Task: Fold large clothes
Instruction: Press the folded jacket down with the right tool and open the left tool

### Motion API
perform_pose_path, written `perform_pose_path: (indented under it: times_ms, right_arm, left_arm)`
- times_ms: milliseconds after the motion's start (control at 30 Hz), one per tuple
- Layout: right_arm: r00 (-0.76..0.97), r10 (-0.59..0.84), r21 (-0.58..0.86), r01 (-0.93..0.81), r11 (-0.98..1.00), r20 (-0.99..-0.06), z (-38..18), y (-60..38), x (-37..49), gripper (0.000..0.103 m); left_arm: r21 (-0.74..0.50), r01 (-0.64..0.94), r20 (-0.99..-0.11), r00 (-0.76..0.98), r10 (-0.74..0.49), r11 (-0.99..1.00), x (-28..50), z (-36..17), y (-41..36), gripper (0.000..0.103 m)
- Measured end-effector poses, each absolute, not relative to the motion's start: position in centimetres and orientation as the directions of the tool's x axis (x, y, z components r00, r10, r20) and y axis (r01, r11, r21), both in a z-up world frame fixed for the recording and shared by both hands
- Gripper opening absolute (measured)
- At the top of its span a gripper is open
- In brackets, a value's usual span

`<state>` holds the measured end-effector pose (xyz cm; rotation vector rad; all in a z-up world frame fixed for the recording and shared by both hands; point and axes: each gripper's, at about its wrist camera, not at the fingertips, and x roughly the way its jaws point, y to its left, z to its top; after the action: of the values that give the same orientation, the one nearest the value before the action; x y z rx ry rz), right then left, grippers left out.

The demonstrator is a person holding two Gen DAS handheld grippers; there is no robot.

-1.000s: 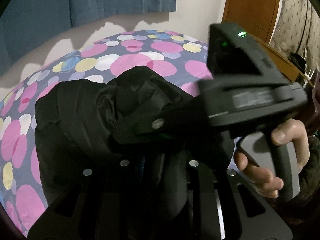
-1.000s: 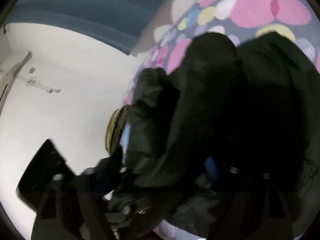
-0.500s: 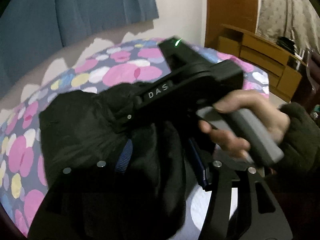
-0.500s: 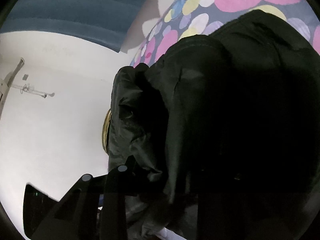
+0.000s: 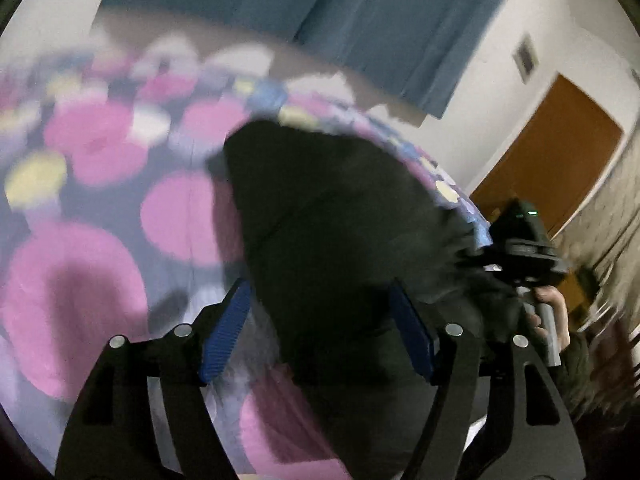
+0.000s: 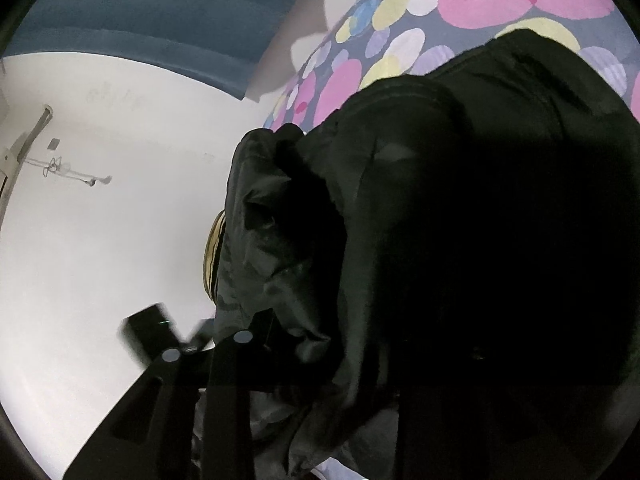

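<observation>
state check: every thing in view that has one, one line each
black jacket: bunched in a heap on the bed
left claw: open, jaws have just been opening, jacket between the pads but not pinched
right claw: buried in jacket fabric, grip not visible
bedspread: spread flat under the jacket
curtain: hanging down
door: closed

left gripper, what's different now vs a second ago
The left gripper has swung away from the right gripper across the black jacket, and its jaws have just been opening; jacket lies between the blue pads, no longer pinched. The right gripper stays in the jacket on the spotted bedspread.
</observation>
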<state>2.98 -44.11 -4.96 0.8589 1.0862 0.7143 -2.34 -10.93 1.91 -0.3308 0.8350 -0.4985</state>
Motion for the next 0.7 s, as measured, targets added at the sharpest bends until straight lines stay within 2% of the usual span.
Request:
perform_pose_path:
  times_ms: [33,67,133,200,233,267,333,367,533,700]
  right_arm:
    - [0.312,0.836,0.864,-0.082,0.496,-0.451,-4.7,-44.1,2.9,0.043]
    - [0.314,0.836,0.863,-0.087,0.498,-0.451,-4.5,-44.0,2.9,0.055]
    - [0.327,0.835,0.861,-0.103,0.498,-0.444,-3.7,-43.9,2.8,0.067]
    - [0.326,0.828,0.850,-0.116,0.514,-0.456,-3.3,-43.5,2.8,0.070]
    - [0.326,0.814,0.829,-0.132,0.543,-0.481,-3.1,-43.1,2.8,0.067]
    - [0.340,0.794,0.807,-0.144,0.573,-0.504,-2.8,-42.9,2.6,0.046]
    - [0.371,0.745,0.745,-0.176,0.643,-0.555,-2.1,-42.3,2.3,0.025]
    - [0.387,0.732,0.727,-0.193,0.658,-0.560,-1.5,-42.3,2.1,0.021]
    - [0.487,0.657,0.660,-0.199,0.724,-0.575,0.8,-44.4,1.8,0.016]
    - [0.519,0.611,0.661,-0.112,0.742,-0.598,-0.8,-48.9,2.6,0.016]
  left_arm:
    - [-0.504,0.286,-0.609,0.551,-0.570,0.815,-1.9,1.2,-10.7,0.072]
    - [-0.537,0.280,-0.594,0.544,-0.592,0.796,-1.7,0.7,-10.5,0.072]
    - [-0.588,0.280,-0.564,0.531,-0.633,0.759,-1.4,0.2,-10.6,0.072]
    - [-0.586,0.297,-0.561,0.522,-0.642,0.754,-1.1,0.0,-11.4,0.073]
    - [-0.581,0.303,-0.562,0.522,-0.642,0.755,-1.0,0.0,-11.8,0.073]
    - [-0.582,0.308,-0.559,0.520,-0.646,0.752,-0.9,0.0,-12.2,0.073]
    - [-0.585,0.317,-0.556,0.513,-0.654,0.746,-0.8,0.1,-12.5,0.073]
    - [-0.577,0.323,-0.558,0.515,-0.651,0.750,-0.6,0.2,-12.9,0.073]
    - [-0.500,0.391,-0.566,0.527,-0.634,0.773,-0.5,1.9,-15.2,0.072]
    - [-0.485,0.456,-0.552,0.502,-0.666,0.746,-0.4,3.3,-17.8,0.072]
